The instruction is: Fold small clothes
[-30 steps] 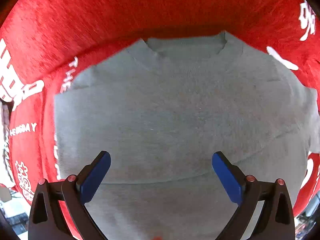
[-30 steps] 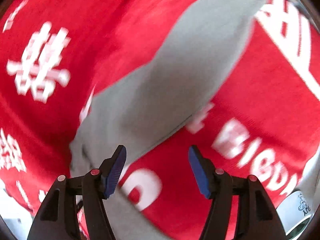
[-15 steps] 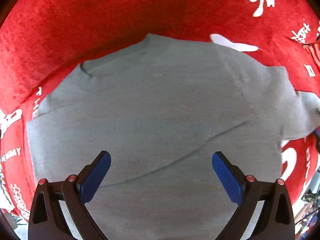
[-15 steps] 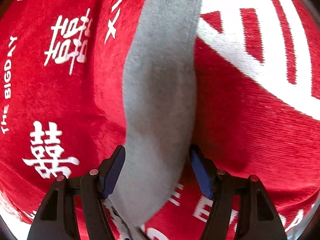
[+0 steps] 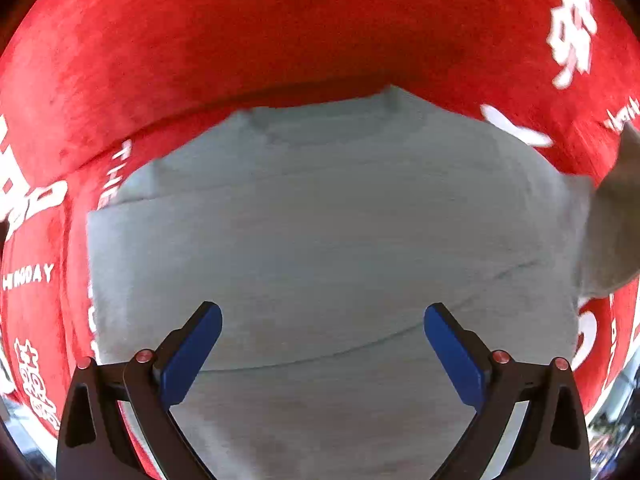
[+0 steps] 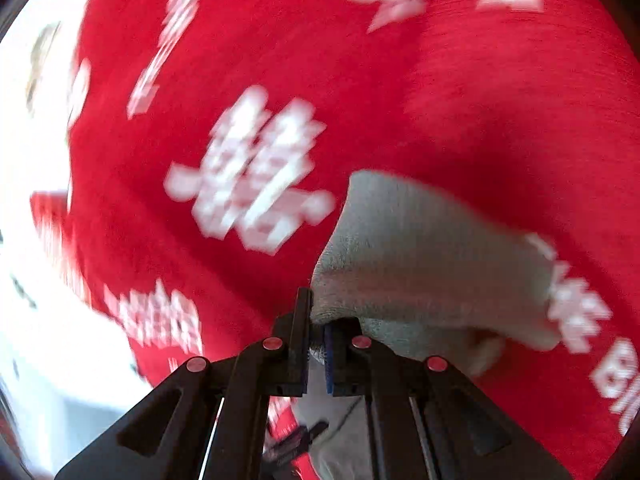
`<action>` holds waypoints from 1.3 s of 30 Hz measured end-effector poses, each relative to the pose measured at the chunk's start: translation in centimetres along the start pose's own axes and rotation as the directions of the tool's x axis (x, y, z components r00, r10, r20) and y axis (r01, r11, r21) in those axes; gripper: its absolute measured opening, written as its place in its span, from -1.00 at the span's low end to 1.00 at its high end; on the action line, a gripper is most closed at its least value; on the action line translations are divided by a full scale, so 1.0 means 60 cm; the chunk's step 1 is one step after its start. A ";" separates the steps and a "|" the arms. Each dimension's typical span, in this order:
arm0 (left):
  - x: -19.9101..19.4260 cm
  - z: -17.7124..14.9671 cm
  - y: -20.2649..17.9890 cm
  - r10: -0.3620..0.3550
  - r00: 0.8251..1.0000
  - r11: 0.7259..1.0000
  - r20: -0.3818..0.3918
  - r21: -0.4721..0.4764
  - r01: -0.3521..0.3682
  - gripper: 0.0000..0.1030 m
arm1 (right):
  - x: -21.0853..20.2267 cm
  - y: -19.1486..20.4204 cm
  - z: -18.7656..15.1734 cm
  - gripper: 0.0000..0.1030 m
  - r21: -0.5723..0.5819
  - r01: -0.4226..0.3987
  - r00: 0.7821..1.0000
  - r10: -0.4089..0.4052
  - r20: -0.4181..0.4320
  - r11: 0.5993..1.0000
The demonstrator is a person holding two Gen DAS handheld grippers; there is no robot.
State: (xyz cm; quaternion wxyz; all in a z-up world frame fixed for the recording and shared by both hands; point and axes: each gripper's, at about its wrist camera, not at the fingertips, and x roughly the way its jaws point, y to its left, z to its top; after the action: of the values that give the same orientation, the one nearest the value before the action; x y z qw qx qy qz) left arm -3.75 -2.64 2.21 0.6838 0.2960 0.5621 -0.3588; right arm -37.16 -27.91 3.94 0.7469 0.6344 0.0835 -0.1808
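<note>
Sweater: [image 5: 328, 240] a small grey knit top, soft and finely ribbed, lying flat on the red cloth with its rounded neckline at the far side; a shallow crease runs across its near half.
Sleeve: [image 6: 420, 276] a grey tube of the same knit, raised off the cloth at the right side of the sweater; in the left wrist view it shows as a lifted flap at the right edge.
Cloth: [image 5: 280, 32] red, velvety with a fine ribbed pile, printed with white characters and letters; it appears to cover a table.
Left tool: [image 5: 323, 346] blue pads spread wide apart, hovering above the near part of the sweater's body, holding nothing.
Right tool: [image 6: 316, 344] black fingers pressed together on the sleeve's edge; this view is blurred.
</note>
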 end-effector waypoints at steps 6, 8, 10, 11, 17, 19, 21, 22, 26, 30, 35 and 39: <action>-0.002 -0.019 0.081 0.038 0.999 0.994 0.018 -0.106 -0.036 0.98 | 0.215 0.129 -0.105 -0.88 -0.281 -0.016 0.961 -0.063 -0.270 0.959; -0.008 -0.031 0.110 0.038 0.999 0.991 0.025 -0.129 -0.035 0.98 | 0.285 0.129 -0.147 -0.88 -0.306 0.009 0.934 -0.117 -0.337 0.952; -0.010 -0.042 0.129 0.045 0.999 0.989 0.027 -0.140 -0.041 0.98 | 0.346 0.111 -0.190 -0.82 -0.320 0.080 0.895 -0.209 -0.393 0.944; -0.010 -0.047 0.138 0.047 0.999 0.989 0.027 -0.144 -0.043 0.98 | 0.372 0.097 -0.206 -0.80 -0.325 0.146 0.867 -0.279 -0.413 0.934; -0.020 -0.066 0.191 0.032 0.999 0.983 0.044 -0.184 -0.023 0.98 | 0.363 0.058 -0.220 0.17 -0.176 0.258 0.874 -0.307 -0.377 0.950; -0.022 -0.069 0.205 0.024 0.999 0.980 0.045 -0.196 -0.014 0.98 | 0.344 0.054 -0.202 0.15 -0.106 0.302 0.899 -0.320 -0.298 0.947; -0.024 -0.069 0.215 0.014 0.999 0.977 0.050 -0.211 -0.004 0.98 | 0.343 0.050 -0.189 -0.90 -0.062 0.333 0.905 -0.338 -0.257 0.941; -0.029 -0.070 0.226 0.004 0.998 0.975 0.058 -0.222 0.009 0.98 | 0.352 0.061 -0.185 -0.87 -0.085 0.336 0.905 -0.347 -0.248 0.938; -0.037 -0.064 0.253 -0.018 0.996 0.967 0.089 -0.251 0.040 0.98 | 0.420 0.165 -0.228 -0.88 -0.445 0.242 0.874 -0.393 -0.286 0.862; -0.033 -0.062 0.279 -0.027 0.995 0.960 0.091 -0.276 0.051 0.98 | 0.490 0.216 -0.335 -0.87 -0.680 0.121 0.789 -0.486 -0.377 0.723; -0.018 -0.057 0.295 -0.088 0.993 0.947 0.081 -0.302 0.109 0.98 | 0.526 0.180 -0.424 -0.68 -0.768 0.081 0.637 -0.625 -0.451 0.636; 0.001 -0.044 0.277 -0.180 0.981 0.935 0.068 -0.299 0.192 0.98 | 0.475 0.157 -0.414 0.01 -0.724 0.093 0.648 -0.594 -0.477 0.684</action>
State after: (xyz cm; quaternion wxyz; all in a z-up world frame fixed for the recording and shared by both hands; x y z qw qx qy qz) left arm 8.47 8.93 1.65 0.6954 0.1256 0.6223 -0.3369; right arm -4.77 -7.07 -2.04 0.7771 0.3278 0.5355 -0.0434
